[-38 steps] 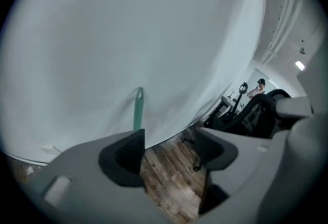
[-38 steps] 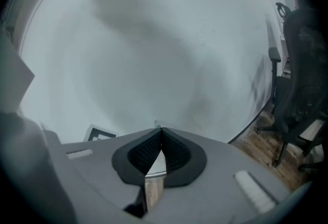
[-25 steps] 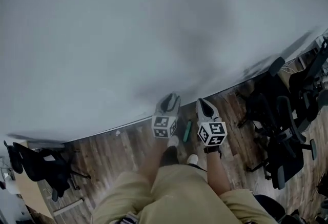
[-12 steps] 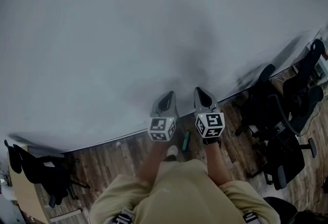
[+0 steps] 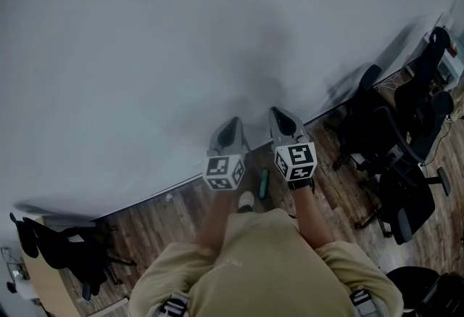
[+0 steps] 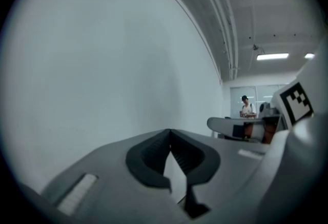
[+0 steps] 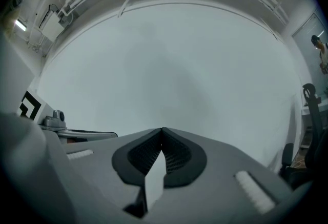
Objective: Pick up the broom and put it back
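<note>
Likely the broom: a slim green item (image 5: pixel 263 183) at the wood floor's (image 5: pixel 145 225) edge by the white wall (image 5: pixel 181 54), just beside a shoe (image 5: pixel 246 200). Left hand-held gripper (image 5: pixel 231 122) and right hand-held gripper (image 5: pixel 280 113) are side by side facing the wall, both pressed together, nothing between.

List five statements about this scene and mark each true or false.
1. The left gripper and right gripper are both shut. True.
2. The left gripper holds a broom. False: nothing is between its jaws.
3. Both grippers point at a white wall. True.
4. The floor is carpeted. False: it is wood planks.
5. Black chairs stand on the person's right. True.
</note>
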Available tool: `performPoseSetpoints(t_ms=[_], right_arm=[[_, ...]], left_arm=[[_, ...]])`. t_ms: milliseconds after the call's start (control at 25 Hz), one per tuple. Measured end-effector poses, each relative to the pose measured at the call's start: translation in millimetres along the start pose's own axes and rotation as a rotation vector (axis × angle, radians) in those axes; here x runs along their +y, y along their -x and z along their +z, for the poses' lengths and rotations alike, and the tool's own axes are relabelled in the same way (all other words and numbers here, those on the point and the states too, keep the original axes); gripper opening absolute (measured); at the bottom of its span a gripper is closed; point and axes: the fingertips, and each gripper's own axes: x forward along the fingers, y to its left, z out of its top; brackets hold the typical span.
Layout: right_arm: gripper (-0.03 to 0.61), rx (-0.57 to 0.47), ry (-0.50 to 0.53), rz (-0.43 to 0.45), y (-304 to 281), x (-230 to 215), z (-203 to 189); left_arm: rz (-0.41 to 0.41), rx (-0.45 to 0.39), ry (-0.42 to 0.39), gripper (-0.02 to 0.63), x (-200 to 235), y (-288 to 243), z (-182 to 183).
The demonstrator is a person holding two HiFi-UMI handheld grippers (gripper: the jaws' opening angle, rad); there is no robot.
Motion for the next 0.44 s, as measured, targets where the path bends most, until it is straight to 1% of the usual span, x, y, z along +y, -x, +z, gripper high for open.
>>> performPoseSetpoints(t_ms=[120, 280, 440], right_arm=[[0.003, 0.002, -0.007, 0.006, -1, 4, 2], [0.003, 0.011, -0.098, 0.029, -12, 3, -4], [0.003, 0.043, -0.13, 0.055, -26, 1, -18]], left_arm=[[-0.011, 0.01, 0.006, 0.0, -1, 0, -1], [-0.028, 0.012, 0.011, 0.0, 1, -6, 0], [-0.021, 0.007, 0.022, 0.0, 5, -14, -3]])
